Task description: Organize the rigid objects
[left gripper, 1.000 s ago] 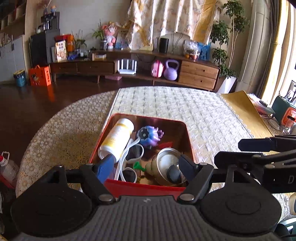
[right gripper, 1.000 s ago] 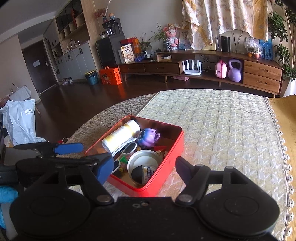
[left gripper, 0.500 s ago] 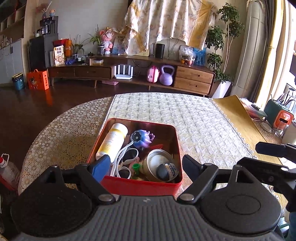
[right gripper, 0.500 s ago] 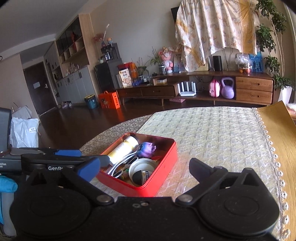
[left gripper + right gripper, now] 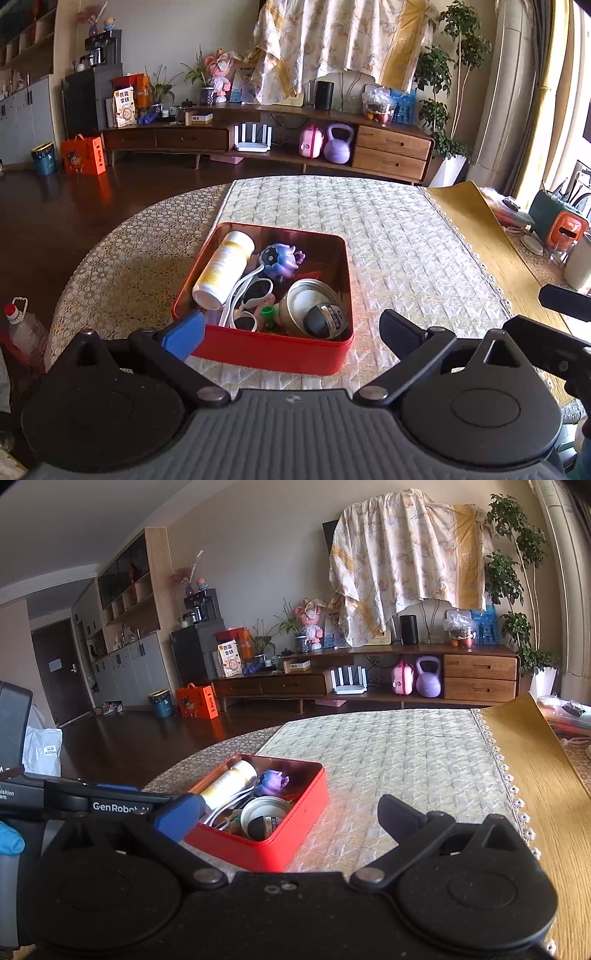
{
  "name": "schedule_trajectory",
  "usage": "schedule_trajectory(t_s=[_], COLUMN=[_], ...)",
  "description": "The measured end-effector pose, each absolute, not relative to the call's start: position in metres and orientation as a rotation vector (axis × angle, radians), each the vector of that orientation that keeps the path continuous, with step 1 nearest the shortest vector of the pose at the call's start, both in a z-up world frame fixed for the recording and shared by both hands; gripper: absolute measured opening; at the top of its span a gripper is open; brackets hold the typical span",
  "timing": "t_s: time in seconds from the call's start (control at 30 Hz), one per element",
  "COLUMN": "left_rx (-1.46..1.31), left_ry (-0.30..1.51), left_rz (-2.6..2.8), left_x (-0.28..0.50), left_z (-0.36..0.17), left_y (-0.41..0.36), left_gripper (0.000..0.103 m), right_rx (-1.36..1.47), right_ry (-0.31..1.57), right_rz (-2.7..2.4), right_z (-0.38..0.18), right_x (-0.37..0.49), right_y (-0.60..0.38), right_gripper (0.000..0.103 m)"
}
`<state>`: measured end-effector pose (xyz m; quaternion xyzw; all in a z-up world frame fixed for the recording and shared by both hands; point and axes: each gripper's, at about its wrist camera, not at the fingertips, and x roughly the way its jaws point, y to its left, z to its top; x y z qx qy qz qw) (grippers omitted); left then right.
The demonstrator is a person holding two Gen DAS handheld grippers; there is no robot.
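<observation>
Hiding the red tin's (image 5: 273,350) near corner, blue-tipped left tongs (image 5: 291,328) opening.

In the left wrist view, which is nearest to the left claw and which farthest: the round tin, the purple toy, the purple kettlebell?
From the left claw:
1. Round tin, near right corner of the red box.
2. Purple toy, deeper in the box.
3. Purple kettlebell, on the far cabinet shelf.

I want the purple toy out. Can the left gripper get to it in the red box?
Probably yes. The left gripper, fingers opening and holding nothing, faces the open red box. The purple toy lies uncovered near the far wall, beyond the sunglasses.
</observation>
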<state>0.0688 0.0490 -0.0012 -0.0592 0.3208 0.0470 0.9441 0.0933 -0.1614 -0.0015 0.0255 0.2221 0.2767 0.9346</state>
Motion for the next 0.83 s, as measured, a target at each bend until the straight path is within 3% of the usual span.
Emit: schedule_trajectory(t_s=[0.83], left_rx=[-0.079], left_ry=[0.683], left_rz=[0.098], left_x=[0.067], left_z=[-0.012], left_y=[0.025], left_gripper=[0.101], right_rx=[0.092], right_ry=[0.518], right_rz=[0.527], right_z=[-0.022], right_x=[0.103], right_y=[-0.177], right_gripper=[0.103])
